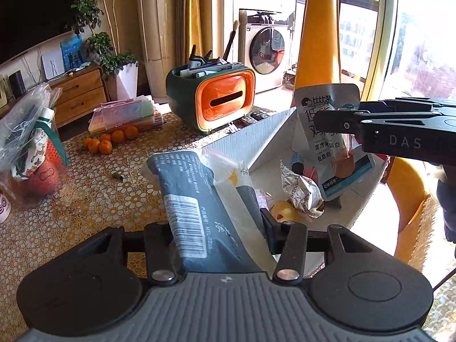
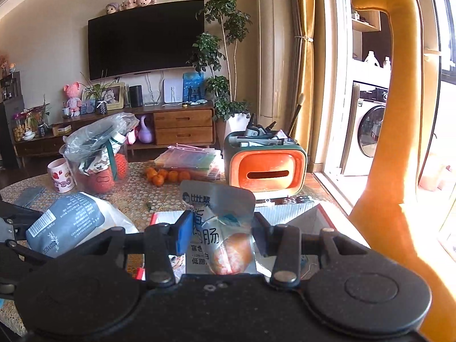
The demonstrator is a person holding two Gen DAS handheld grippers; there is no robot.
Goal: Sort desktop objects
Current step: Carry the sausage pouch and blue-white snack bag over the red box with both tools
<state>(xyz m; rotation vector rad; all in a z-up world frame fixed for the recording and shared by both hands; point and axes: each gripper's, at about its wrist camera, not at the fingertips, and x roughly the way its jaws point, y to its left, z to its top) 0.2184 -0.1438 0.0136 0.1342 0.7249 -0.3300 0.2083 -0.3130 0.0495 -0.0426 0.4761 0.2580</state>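
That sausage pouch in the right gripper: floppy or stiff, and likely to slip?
Probably floppy: the sausage pouch hangs from the right gripper with bent edges. Its glossy film looks slippery. Likely bottom-heavy, since the sausage sits low.

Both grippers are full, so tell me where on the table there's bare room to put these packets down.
The widest bare stretch of the tablecloth lies between the oranges, the plastic bag and the left gripper. A smaller strip runs between the oranges and the orange tissue box. The cardboard box already holds wrappers, and the far-left corner is crowded.
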